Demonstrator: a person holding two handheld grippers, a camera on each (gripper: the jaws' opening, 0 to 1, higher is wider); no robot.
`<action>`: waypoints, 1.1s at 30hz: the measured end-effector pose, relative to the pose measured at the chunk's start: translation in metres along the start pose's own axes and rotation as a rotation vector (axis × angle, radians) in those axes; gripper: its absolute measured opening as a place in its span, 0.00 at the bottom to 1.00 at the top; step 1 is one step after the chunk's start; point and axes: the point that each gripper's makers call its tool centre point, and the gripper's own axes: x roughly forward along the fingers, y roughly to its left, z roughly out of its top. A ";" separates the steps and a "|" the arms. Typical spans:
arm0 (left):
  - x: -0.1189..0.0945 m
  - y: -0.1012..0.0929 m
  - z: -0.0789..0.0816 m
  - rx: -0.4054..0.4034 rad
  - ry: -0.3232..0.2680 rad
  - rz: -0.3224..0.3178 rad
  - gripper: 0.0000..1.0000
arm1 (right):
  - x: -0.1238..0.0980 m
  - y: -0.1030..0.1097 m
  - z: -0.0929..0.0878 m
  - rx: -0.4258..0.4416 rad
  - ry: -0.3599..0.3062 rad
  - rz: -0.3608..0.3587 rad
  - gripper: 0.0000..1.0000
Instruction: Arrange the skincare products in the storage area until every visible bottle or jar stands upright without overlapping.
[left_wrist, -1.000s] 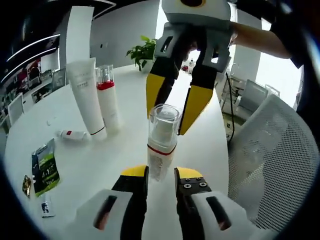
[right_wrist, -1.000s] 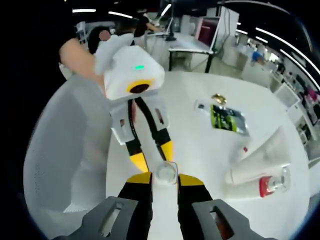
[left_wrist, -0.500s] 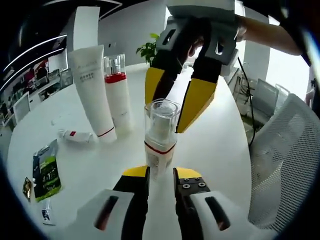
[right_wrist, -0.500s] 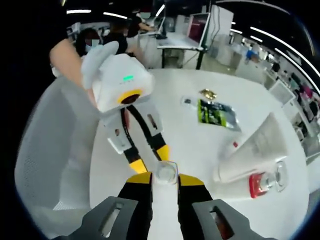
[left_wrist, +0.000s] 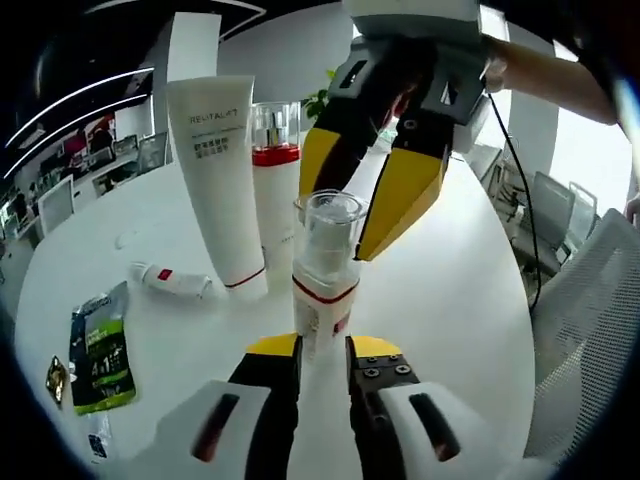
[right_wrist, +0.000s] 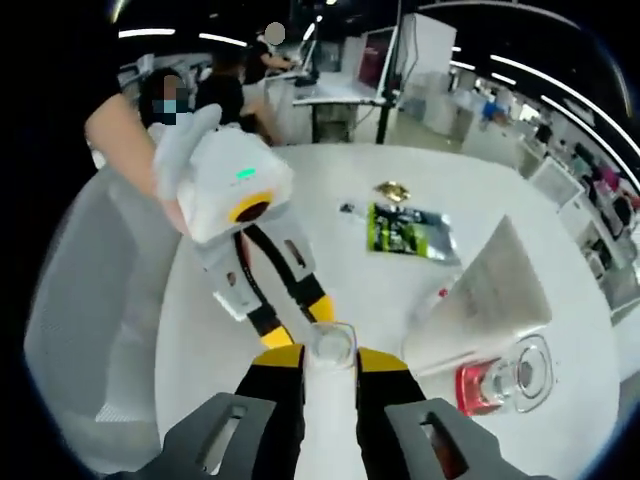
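The small bottle (left_wrist: 322, 270) with a clear cap and a red ring stands upright on the white table (left_wrist: 450, 300), and both grippers hold it. In the left gripper view, the left gripper (left_wrist: 321, 348) is nearly closed on the lower part of the bottle, its yellow-tipped jaws pressing each side. The right gripper (left_wrist: 366, 195) comes from above and behind, its jaws closed around the clear cap.

I judge that the bottle is light and stiff, and its smooth plastic may be slippery. The clear cap looks thin and could come off, so the body below the red ring is the safer place to hold. It is narrow and tall, so it will tip easily.

Just behind the bottle, to its left, a white tube (left_wrist: 222, 180) stands on its cap, and a taller bottle (left_wrist: 274, 190) with a red collar stands beside the tube. A small tube (left_wrist: 172, 281) lies flat left of the bottle, and a green sachet (left_wrist: 100, 350) lies further left.

The right gripper view looks down on the cap (right_wrist: 331, 343) between its own jaws, so it shows the tops, and a grey chair (right_wrist: 90, 330) beyond the table edge. The left gripper view alone shows the standing heights.
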 end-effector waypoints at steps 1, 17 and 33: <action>0.002 0.002 0.001 0.000 -0.001 0.004 0.12 | 0.000 -0.002 0.000 -0.004 -0.001 -0.004 0.10; 0.018 0.020 0.011 0.005 -0.006 0.028 0.13 | 0.004 -0.030 0.001 0.003 -0.007 -0.036 0.10; 0.019 0.028 0.015 0.038 0.005 0.047 0.13 | 0.007 -0.039 -0.001 -0.054 0.000 -0.058 0.11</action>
